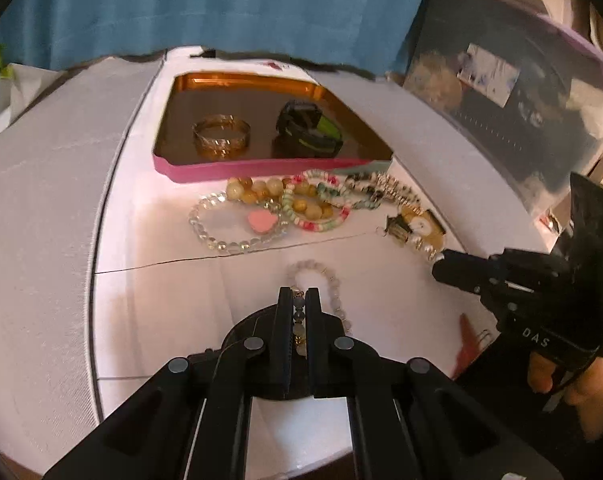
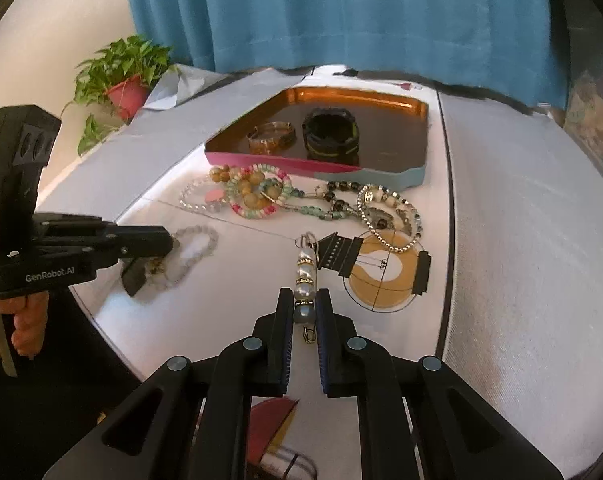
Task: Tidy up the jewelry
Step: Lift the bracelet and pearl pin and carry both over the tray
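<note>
White surface [image 1: 261, 280] is carrying everything. Left claw [image 1: 300, 300] is pinching a pale bead bracelet [image 1: 333, 280] between its jaws; the bracelet's loop is lying on the surface just ahead of the tips. Right claw [image 2: 304, 308] is closing on a pearl pin [image 2: 306, 276], jaws tight against the near end, the rest of the pin sticking out forward toward a ring at its far tip.

Left wrist view is showing the right claw [image 1: 441, 268] from the side, tip touching the pearl string, so the grip gap is not readable there. Right wrist view is showing the left claw [image 2: 157, 248] side-on over the pale bracelet [image 2: 197, 244], plus a potted plant [image 2: 121, 76] at far left; the left view is catching only a sliver of leaves. Right view is also exposing a printed orange-and-black diagram [image 2: 385, 276] on the surface, mostly covered in the left view.

Tray [image 1: 261, 168] with pink front wall and orange inner rim is sitting at the back. Inside: a gold bangle [image 1: 221, 136] on the left, a black-and-green watch [image 1: 307, 130] beside it, apart. Right half of the tray floor is showing bare in the right view.

Heap of mixed bead bracelets [image 1: 301, 204] is lying on the surface just in front of the tray wall, outside it. Blue curtain [image 2: 341, 12] is hanging behind.
</note>
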{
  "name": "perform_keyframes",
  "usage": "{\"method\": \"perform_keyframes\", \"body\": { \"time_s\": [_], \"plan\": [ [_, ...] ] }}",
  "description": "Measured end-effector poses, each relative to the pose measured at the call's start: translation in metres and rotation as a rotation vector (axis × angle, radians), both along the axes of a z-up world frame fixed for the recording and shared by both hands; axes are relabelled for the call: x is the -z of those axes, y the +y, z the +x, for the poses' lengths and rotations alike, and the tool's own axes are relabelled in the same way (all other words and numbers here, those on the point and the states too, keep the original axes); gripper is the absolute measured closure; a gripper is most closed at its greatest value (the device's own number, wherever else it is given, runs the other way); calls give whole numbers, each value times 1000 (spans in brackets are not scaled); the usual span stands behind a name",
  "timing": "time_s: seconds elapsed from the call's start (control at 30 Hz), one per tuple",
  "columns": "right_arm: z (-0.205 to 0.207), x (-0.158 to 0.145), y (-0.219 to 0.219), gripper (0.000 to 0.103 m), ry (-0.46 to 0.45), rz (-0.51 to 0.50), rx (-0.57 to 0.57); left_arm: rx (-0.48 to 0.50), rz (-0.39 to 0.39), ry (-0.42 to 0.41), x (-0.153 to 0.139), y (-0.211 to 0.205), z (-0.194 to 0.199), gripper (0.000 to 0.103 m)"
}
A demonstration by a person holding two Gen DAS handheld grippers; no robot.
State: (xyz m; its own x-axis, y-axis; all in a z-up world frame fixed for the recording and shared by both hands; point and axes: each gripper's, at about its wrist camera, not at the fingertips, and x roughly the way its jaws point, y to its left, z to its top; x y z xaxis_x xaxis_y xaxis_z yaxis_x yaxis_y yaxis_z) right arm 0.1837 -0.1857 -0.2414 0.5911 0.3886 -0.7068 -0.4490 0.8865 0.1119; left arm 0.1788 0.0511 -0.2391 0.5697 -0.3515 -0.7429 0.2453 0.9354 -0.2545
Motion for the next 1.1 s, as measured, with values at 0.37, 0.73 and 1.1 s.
{"method": "perform_keyframes", "body": {
  "time_s": [0.37, 0.73, 1.1],
  "plan": [
    [-40, -44, 7, 92, -77, 20, 38, -55, 65, -155, -62, -18, -40, 100],
    [-89, -115, 16, 92, -209, 72, 37, -72, 50, -314, -135, -21, -82, 100],
    [-121, -184, 25, 92, -372, 65, 19, -87, -22, -432, -189, -1, -96, 99]
  ]
}}
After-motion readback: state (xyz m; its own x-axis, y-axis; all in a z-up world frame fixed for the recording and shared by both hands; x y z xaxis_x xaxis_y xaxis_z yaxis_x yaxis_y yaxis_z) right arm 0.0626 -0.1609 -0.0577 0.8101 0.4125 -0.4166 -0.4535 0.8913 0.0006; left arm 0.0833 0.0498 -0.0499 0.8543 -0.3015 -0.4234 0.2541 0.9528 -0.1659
